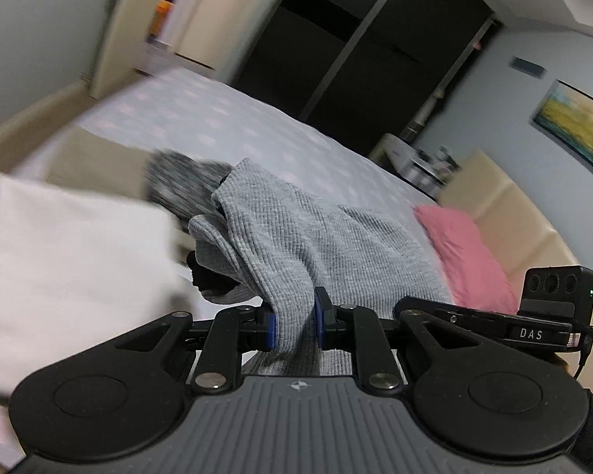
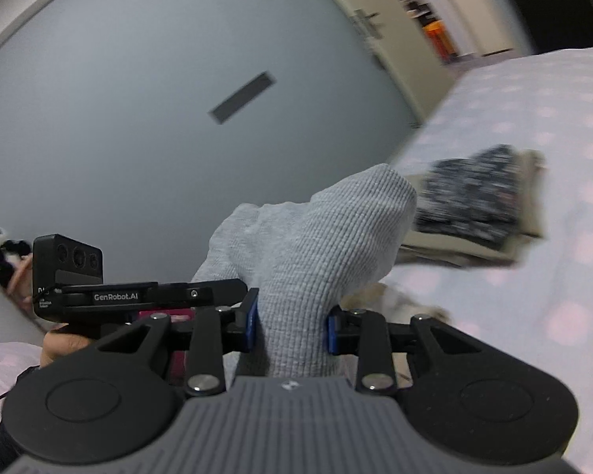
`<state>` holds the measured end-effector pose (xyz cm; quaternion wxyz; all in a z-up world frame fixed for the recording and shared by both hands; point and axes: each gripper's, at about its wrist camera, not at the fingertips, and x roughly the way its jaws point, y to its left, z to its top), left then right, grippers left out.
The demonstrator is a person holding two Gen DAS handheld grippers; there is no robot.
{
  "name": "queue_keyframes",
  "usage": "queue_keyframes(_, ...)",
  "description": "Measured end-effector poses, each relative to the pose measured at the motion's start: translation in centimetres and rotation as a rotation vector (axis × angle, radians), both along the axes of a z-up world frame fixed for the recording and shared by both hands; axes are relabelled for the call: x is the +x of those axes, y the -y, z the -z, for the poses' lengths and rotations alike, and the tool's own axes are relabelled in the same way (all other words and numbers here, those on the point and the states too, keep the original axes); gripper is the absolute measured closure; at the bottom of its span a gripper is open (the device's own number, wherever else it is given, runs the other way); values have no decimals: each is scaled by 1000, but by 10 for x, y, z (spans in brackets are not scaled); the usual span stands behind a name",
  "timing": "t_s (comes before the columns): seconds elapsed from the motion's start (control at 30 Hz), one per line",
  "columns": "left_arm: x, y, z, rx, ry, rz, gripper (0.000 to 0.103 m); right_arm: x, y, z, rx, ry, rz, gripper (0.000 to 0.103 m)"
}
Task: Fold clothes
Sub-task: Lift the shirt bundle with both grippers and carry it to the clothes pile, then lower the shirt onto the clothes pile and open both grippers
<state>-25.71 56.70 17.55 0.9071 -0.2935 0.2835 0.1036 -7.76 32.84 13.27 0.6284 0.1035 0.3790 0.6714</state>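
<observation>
Both pinch the grey knit garment: your left gripper and right gripper each clamp a bunch, lifted clear above the bed; keep both pinches level, draw the cloth taut, then lay it mid-bed, short of the folded stack.

Dotted bed, dark wardrobe, grey wall.

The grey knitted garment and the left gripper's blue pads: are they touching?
Touching. In the left wrist view the grey knitted garment passes between the left gripper, and both blue pads press against the cloth.
</observation>
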Motion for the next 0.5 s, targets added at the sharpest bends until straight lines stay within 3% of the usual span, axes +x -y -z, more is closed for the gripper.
queue_keyframes(0.13,-24,-49,-19,-3,-23,-94,88,-8,-74,-5,31,-71,-69,69)
queue_keyframes(0.23,-34,-80,-16,-23,-55,-149,88,-14,-119,2,28,-121,-105,69)
queue_keyframes(0.5,-37,-133,43,-90,-150,-250,87,-19,-192,61,-73,-197,-154,68)
